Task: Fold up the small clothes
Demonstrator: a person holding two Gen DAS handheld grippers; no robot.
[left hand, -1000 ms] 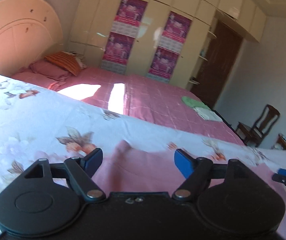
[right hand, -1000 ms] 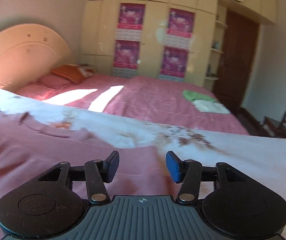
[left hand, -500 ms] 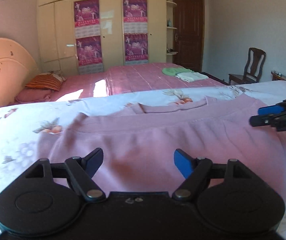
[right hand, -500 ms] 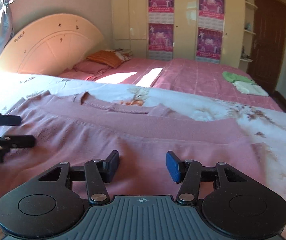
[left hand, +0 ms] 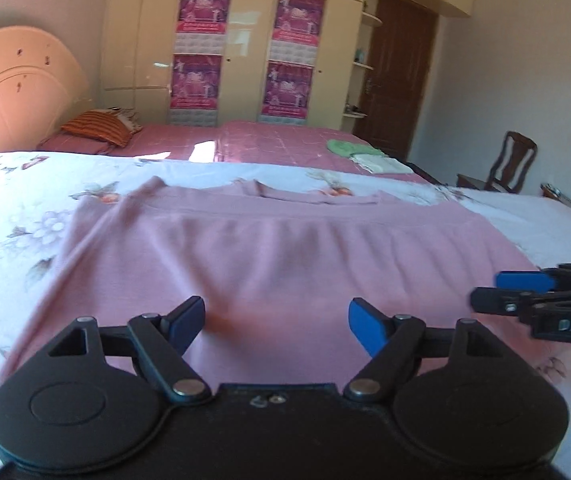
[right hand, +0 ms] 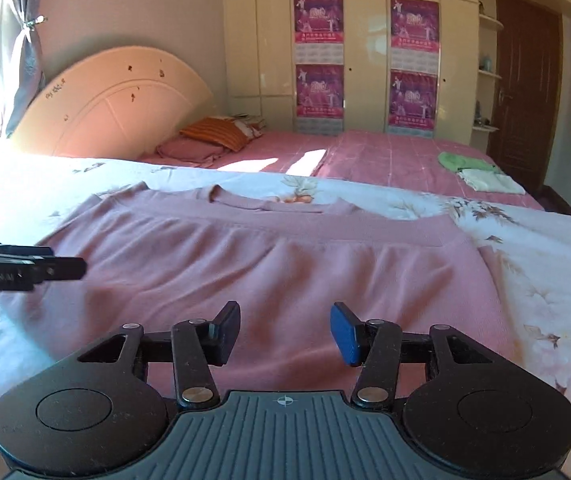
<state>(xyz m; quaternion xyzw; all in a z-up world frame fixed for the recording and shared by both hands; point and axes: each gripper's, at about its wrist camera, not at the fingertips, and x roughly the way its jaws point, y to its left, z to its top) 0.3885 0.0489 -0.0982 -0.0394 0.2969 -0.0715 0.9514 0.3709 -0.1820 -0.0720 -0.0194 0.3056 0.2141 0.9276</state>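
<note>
A pink knit garment (left hand: 269, 256) lies spread on the floral bedsheet (left hand: 17, 216), folded over once with its ribbed hem across the middle and its neckline (right hand: 261, 202) at the far edge. My left gripper (left hand: 276, 322) hovers open over the garment's near part, nothing between its blue pads. My right gripper (right hand: 285, 332) is also open above the near part of the garment (right hand: 285, 272), further right. Each gripper shows in the other's view: the right one (left hand: 533, 300) at the right edge, the left one (right hand: 45, 268) at the left edge.
Behind this bed stands a second bed with a pink cover (right hand: 397, 156), striped pillow (right hand: 215, 132) and folded green and white cloths (right hand: 477, 172). A cream headboard (right hand: 113, 104), wardrobe with posters (right hand: 317, 60), brown door (right hand: 525, 80) and wooden chair (left hand: 509, 168) line the room.
Both grippers have swung in over the pink garment from its sides, so it now lies centred in both views. Their jaws stayed open.
</note>
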